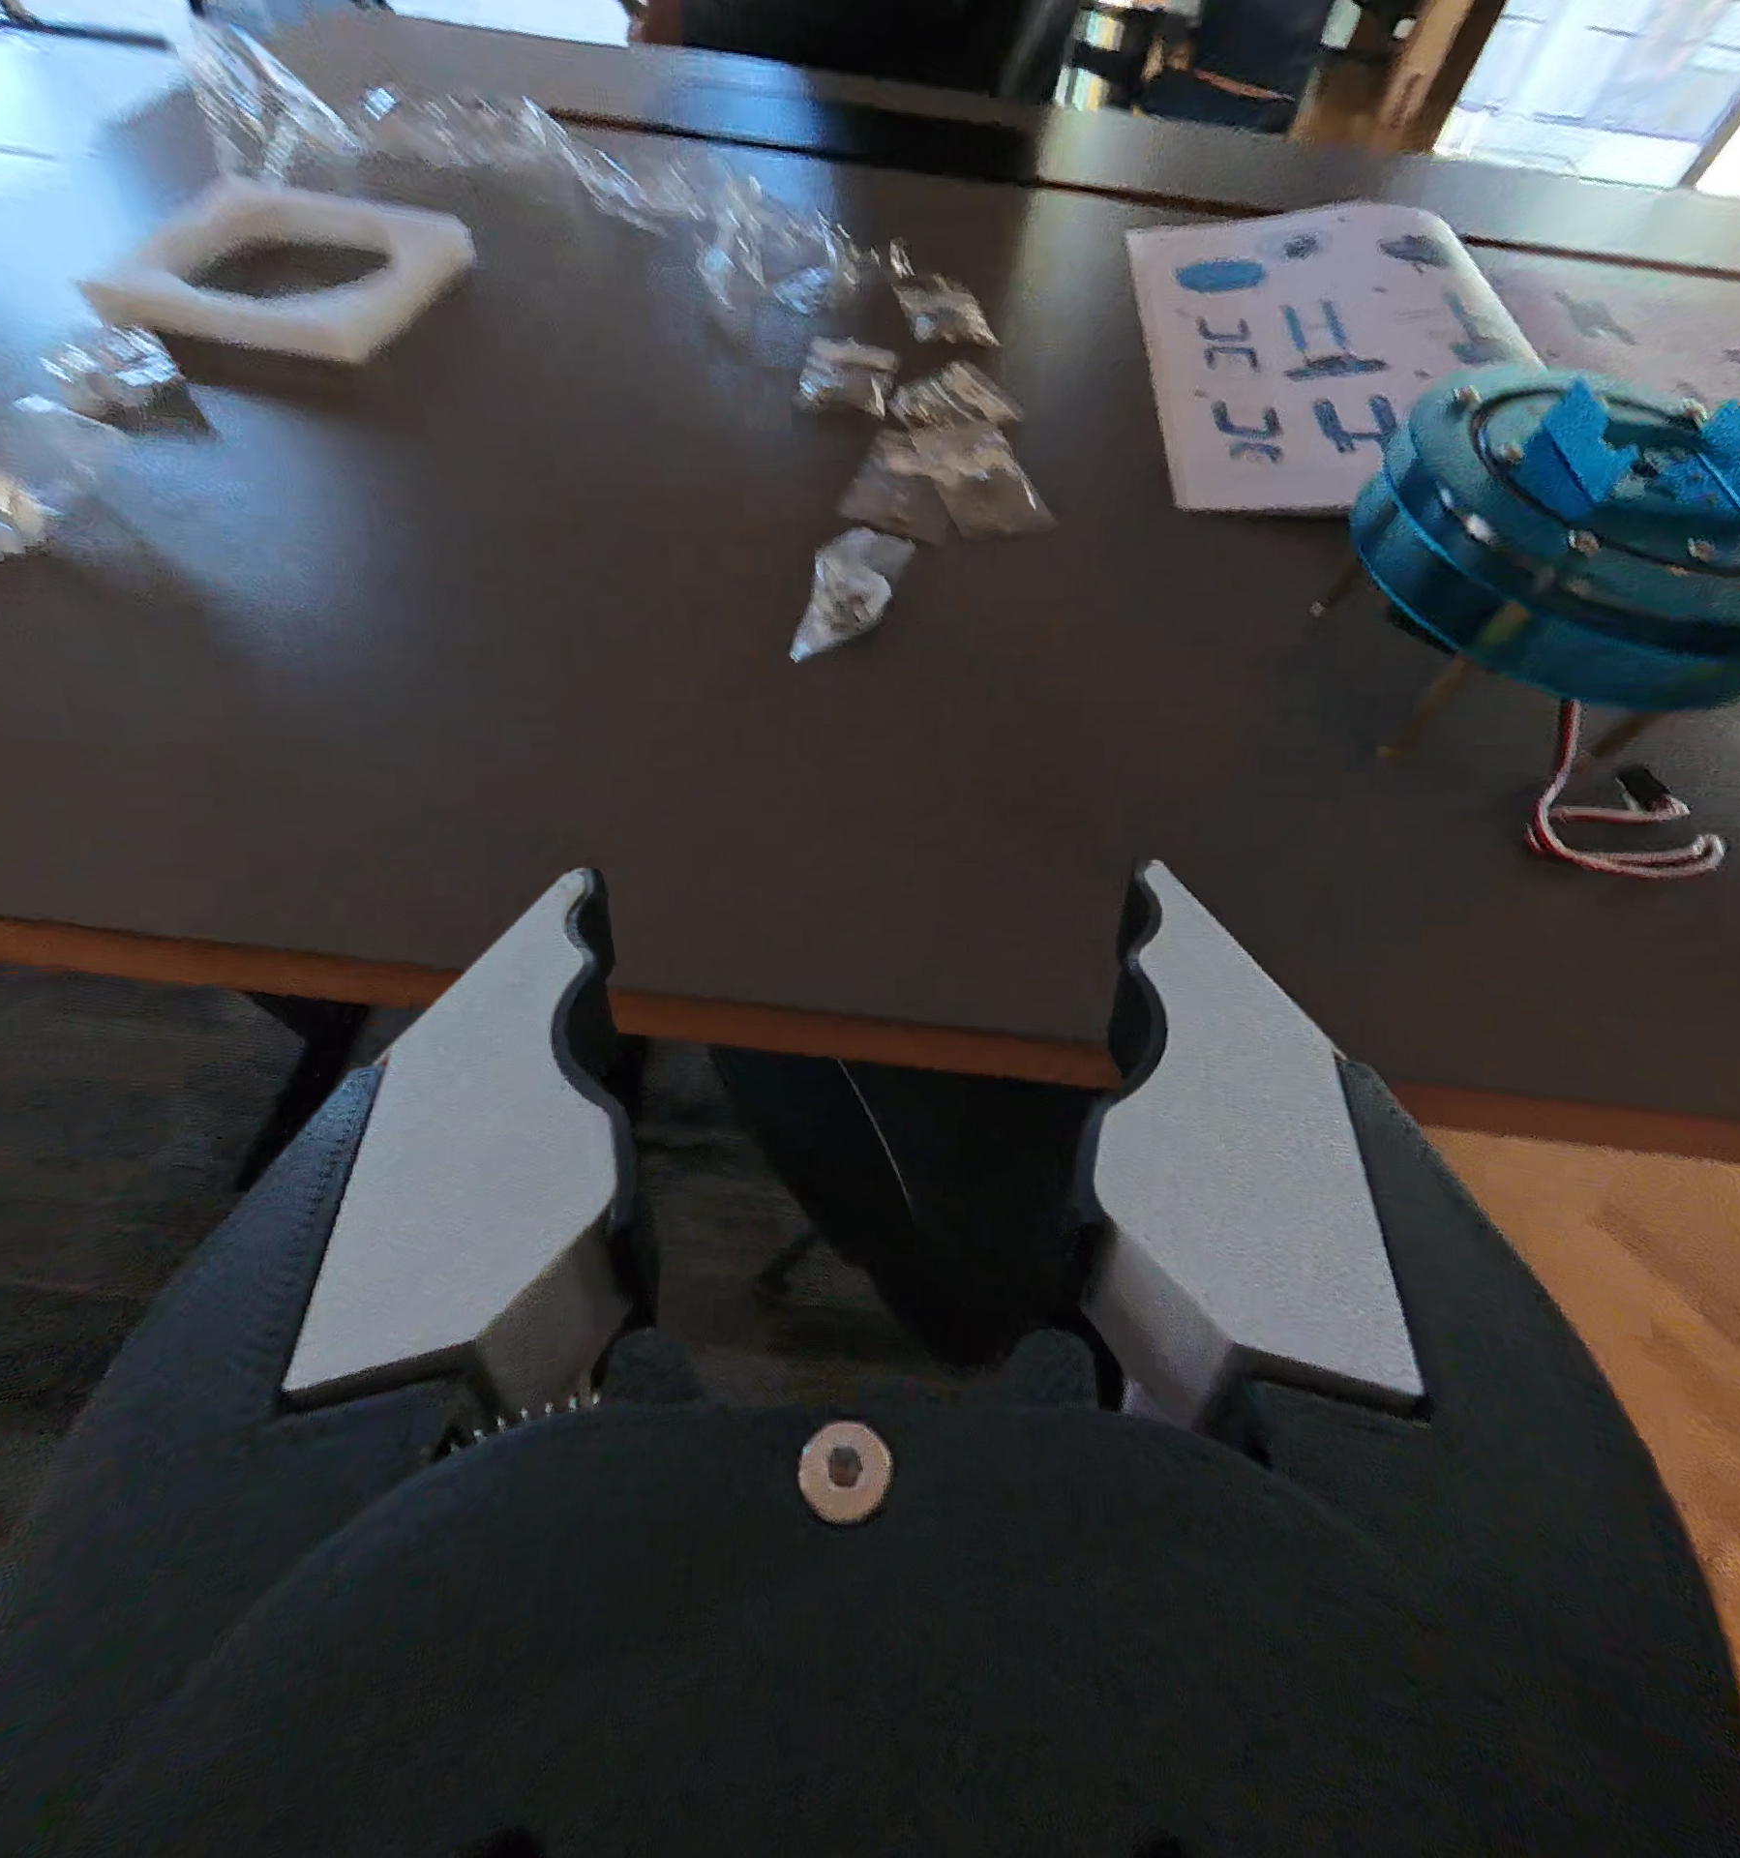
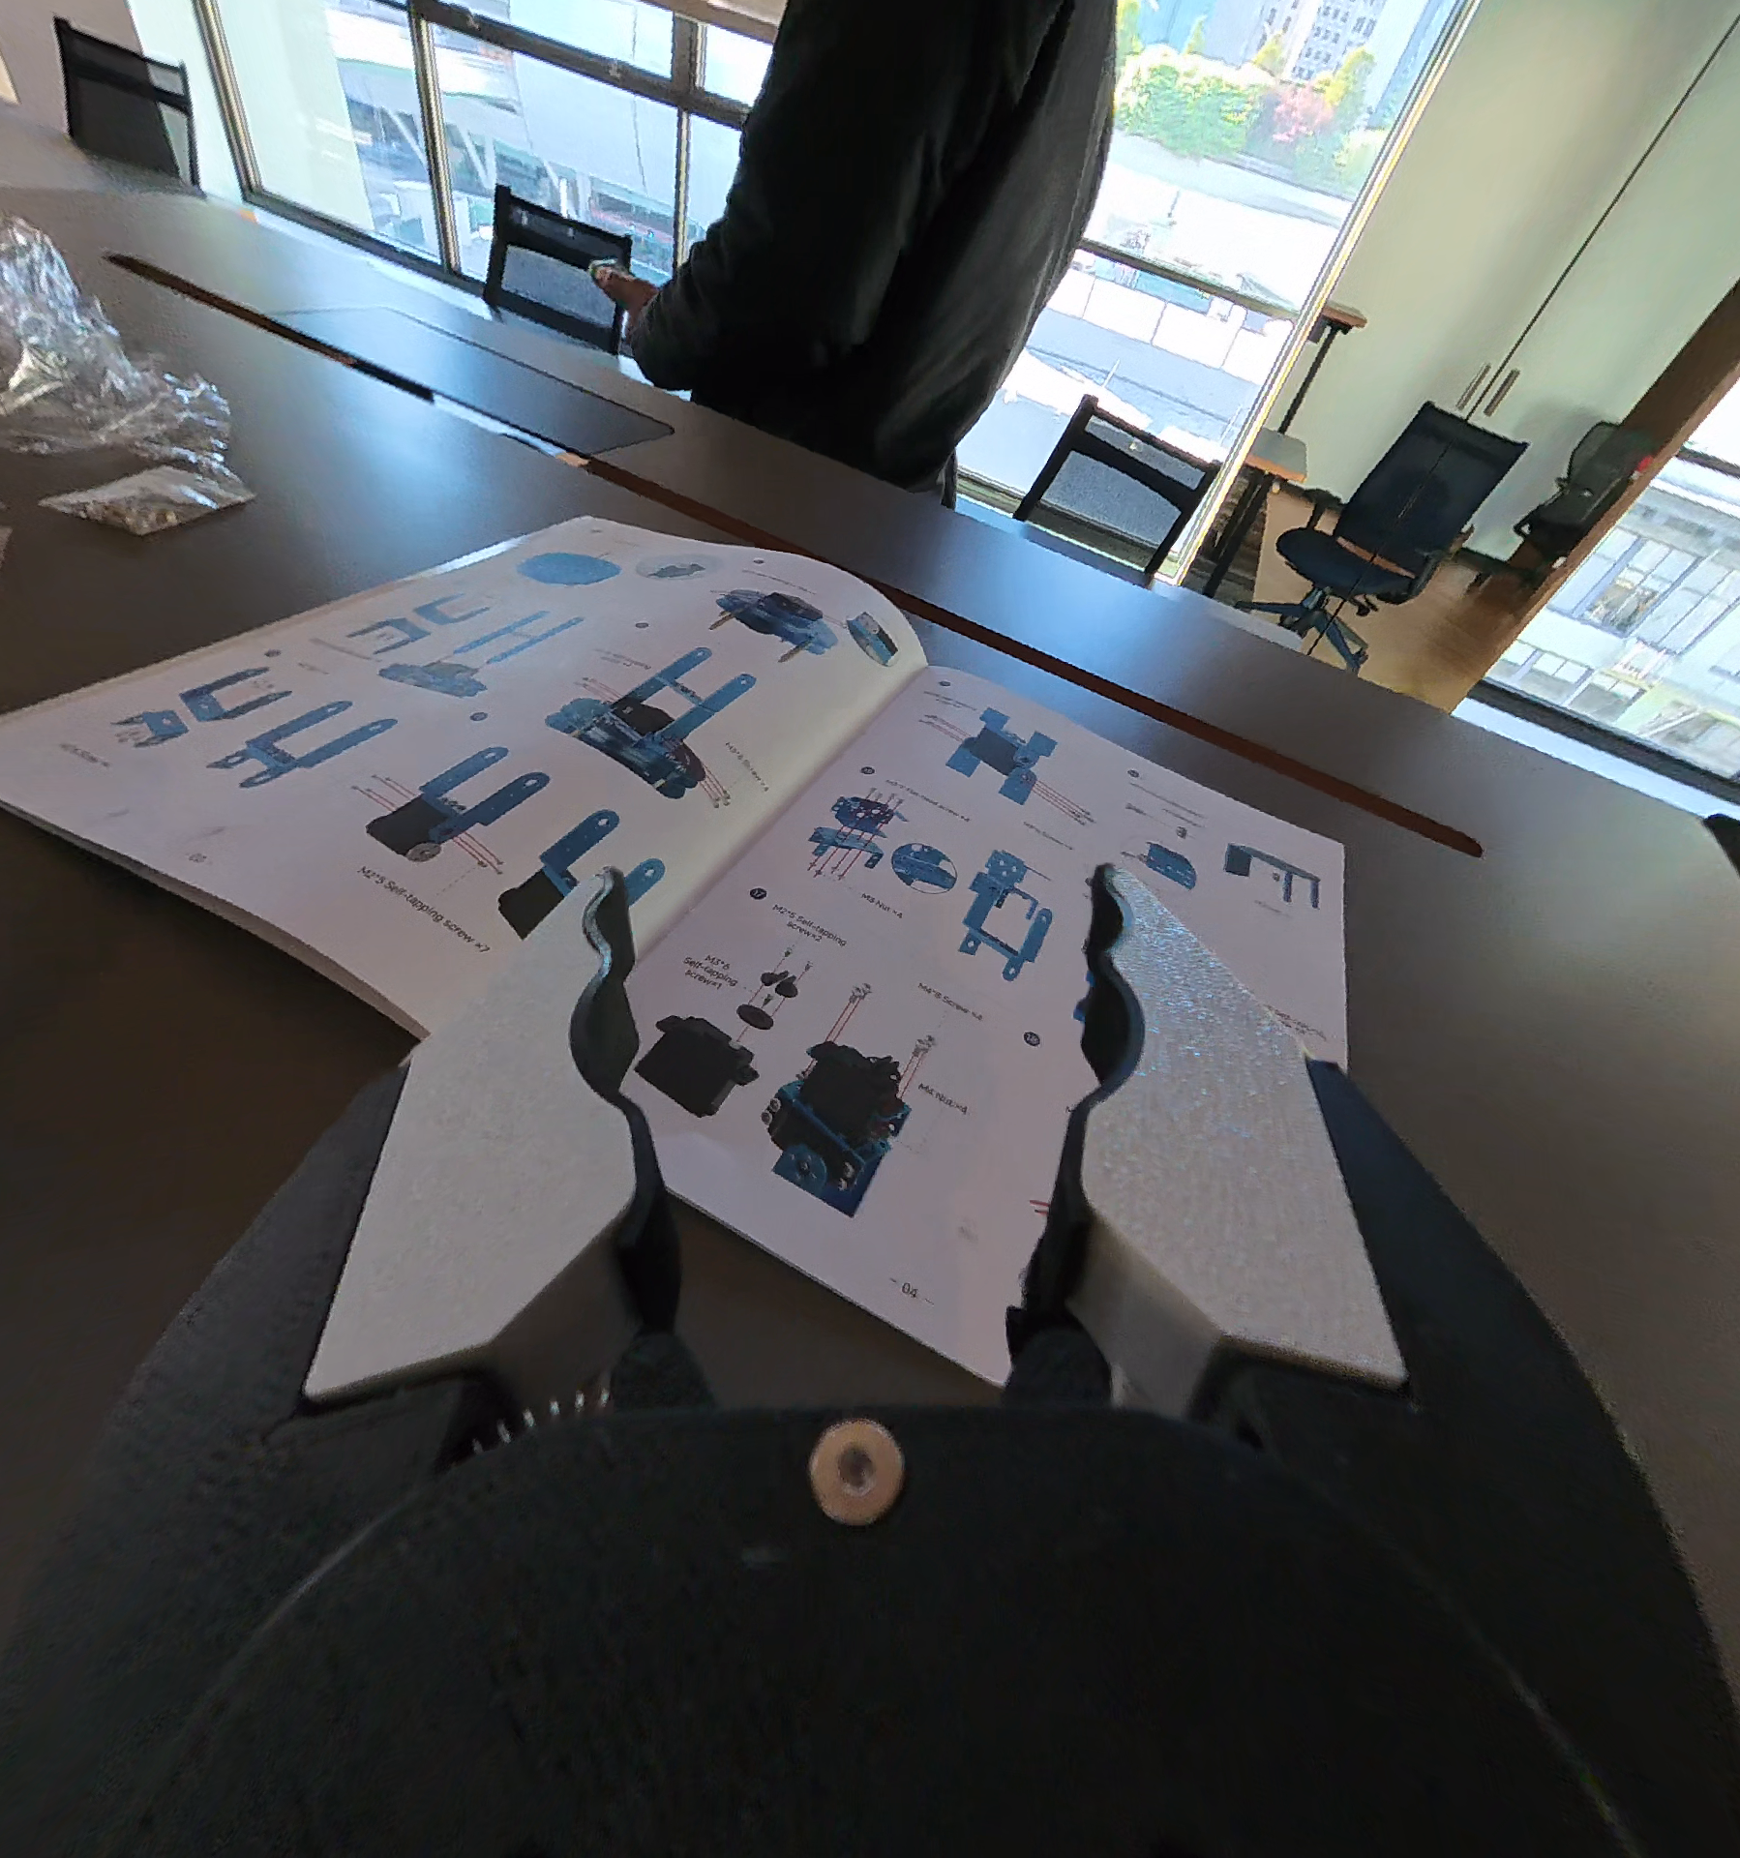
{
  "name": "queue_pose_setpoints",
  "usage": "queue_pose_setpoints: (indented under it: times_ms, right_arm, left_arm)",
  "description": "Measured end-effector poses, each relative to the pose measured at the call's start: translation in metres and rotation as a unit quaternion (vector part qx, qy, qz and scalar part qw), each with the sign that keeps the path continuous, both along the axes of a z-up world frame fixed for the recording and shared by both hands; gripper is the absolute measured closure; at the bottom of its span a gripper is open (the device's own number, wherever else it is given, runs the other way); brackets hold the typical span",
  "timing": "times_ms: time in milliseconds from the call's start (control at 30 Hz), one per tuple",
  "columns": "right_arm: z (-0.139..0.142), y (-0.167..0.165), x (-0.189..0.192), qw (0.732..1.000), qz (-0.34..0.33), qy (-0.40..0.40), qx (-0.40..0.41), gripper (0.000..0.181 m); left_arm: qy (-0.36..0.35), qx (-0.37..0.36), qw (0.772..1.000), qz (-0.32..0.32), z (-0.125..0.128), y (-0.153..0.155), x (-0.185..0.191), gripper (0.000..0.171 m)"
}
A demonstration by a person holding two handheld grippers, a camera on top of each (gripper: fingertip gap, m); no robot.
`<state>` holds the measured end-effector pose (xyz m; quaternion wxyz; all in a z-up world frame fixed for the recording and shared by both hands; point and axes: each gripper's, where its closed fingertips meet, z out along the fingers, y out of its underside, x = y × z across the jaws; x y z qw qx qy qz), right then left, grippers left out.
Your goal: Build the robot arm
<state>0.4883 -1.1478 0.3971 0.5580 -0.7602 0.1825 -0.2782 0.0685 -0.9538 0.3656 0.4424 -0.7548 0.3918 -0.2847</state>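
Several small bags (image 1: 931,452) hold tiny metal parts.

On the dark tabletop (image 1: 564,724): a white hexagonal frame (image 1: 283,271) at far left, blurred. Small clear bags of hardware (image 1: 931,442) scattered mid-table, crumpled clear plastic (image 2: 52,342) farther back. A blue round assembly (image 1: 1590,543) standing on thin legs at right, red-and-white wires (image 1: 1610,834) trailing beneath it. Just behind it, an open booklet (image 2: 645,804) lying flat, pages printed with blue part diagrams. Beyond the tabletop's far edge, a person (image 2: 896,221) in dark clothing, standing before large windows (image 2: 544,131). Dark chairs (image 2: 1389,523) nearby.
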Motion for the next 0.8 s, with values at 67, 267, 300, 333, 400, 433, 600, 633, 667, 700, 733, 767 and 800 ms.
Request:
queue_pose_setpoints:
  times_ms: [67,267,300,333,400,433,600,633,667,700,733,767,800]
  right_arm:
    - [0.004,-0.002,-0.002,1.000,0.007,0.013,0.020,0.091]
    - [-0.021,-0.001,-0.057,0.977,0.080,0.199,0.017,0.070]
    - [-0.030,-0.001,-0.078,0.964,0.097,0.246,0.013,0.070]
    - [-0.036,-0.002,-0.096,0.956,0.108,0.273,0.017,0.070]
    - [-0.040,-0.001,-0.126,0.952,0.122,0.279,0.020,0.070]
    - [-0.040,-0.003,-0.135,0.959,0.117,0.259,0.015,0.070]
    - [-0.039,-0.019,-0.150,0.980,0.071,0.180,-0.039,0.071]
    - [-0.040,-0.022,-0.152,0.981,0.065,0.178,-0.045,0.070]
    - [-0.042,-0.025,-0.152,0.981,0.059,0.177,-0.050,0.069]
    - [-0.045,-0.027,-0.153,0.981,0.054,0.179,-0.056,0.069]
    - [-0.048,-0.029,-0.154,0.980,0.050,0.182,-0.061,0.068]
    - [-0.051,-0.031,-0.155,0.979,0.046,0.185,-0.064,0.068]
    - [-0.052,-0.032,-0.157,0.979,0.044,0.186,-0.067,0.067]
  left_arm:
    - [0.002,-0.011,0.999,-0.036,-0.008,-0.012,0.009,0.070]
    - [0.047,0.031,0.990,-0.128,-0.012,-0.026,0.047,0.067]
    - [0.055,0.033,0.989,-0.135,-0.014,-0.024,0.054,0.067]
    - [0.060,0.030,0.987,-0.143,-0.016,-0.022,0.060,0.066]
    - [0.070,0.025,0.985,-0.157,-0.019,-0.019,0.072,0.065]
    - [0.073,0.029,0.984,-0.161,-0.019,-0.017,0.077,0.064]
    - [0.075,0.044,0.977,-0.196,-0.022,-0.019,0.108,0.065]
    - [0.082,0.052,0.975,-0.201,-0.024,-0.019,0.112,0.065]
    - [0.088,0.060,0.973,-0.204,-0.026,-0.018,0.116,0.065]
    - [0.094,0.064,0.972,-0.207,-0.028,-0.018,0.119,0.065]
    - [0.097,0.064,0.970,-0.211,-0.030,-0.018,0.121,0.064]
    - [0.098,0.061,0.970,-0.216,-0.032,-0.018,0.123,0.064]
    - [0.097,0.058,0.969,-0.219,-0.033,-0.019,0.125,0.065]
